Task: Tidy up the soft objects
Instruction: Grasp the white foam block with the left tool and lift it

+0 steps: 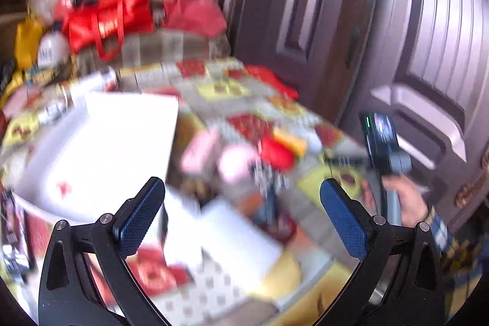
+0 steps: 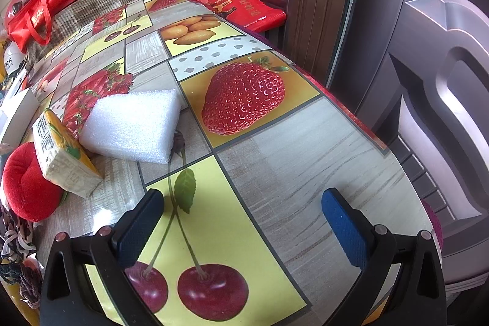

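White foam block (image 2: 133, 126) beside tissue pack (image 2: 62, 156) and red cushion (image 2: 26, 182) on fruit-print tablecloth (image 2: 275, 142) — left gripper (image 1: 243, 197) and right gripper (image 2: 243, 206) both spread wide, holding nothing.

place: home, by the entrance
evidence: glossy fruit-print vinyl tablecloth (image 2: 275, 142), brown panelled metal door (image 2: 443, 66), red fabric shopping bags (image 2: 45, 5)

Left wrist view smears with motion blur; right wrist view stays sharp, daylight glaring off the tablecloth (image 2: 275, 142), edges bowed.
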The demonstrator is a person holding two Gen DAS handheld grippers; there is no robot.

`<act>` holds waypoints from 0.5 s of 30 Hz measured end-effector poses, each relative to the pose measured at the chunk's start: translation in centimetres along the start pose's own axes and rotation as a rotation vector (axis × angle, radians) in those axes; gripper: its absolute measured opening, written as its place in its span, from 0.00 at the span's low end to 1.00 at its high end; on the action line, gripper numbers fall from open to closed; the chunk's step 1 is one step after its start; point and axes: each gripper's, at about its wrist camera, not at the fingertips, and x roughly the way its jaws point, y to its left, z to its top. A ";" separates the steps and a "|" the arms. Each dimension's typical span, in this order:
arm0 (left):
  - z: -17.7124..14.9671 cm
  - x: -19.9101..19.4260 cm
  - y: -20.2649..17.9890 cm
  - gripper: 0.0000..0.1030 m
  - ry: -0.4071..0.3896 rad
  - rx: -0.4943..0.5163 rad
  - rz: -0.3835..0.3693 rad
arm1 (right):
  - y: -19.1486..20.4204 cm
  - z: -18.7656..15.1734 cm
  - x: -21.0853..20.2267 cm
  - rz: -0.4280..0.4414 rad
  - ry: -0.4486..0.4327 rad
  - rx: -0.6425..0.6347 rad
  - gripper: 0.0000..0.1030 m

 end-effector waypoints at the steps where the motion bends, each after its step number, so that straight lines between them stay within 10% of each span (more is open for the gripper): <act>1: -1.4 0.4 -0.3 0.99 0.046 0.016 0.016 | 0.0 0.0 0.0 0.000 0.000 0.000 1.00; 6: -5.5 3.6 -0.6 0.99 0.227 -0.034 0.041 | -0.2 0.0 -0.1 -0.001 0.000 -0.001 1.00; 11: -5.6 5.3 1.1 0.99 0.278 -0.277 -0.047 | -0.2 0.0 -0.1 0.000 0.000 0.000 1.00; 15: -4.6 7.2 -0.4 0.99 0.311 -0.272 -0.005 | -0.2 0.0 -0.1 0.000 0.000 -0.001 1.00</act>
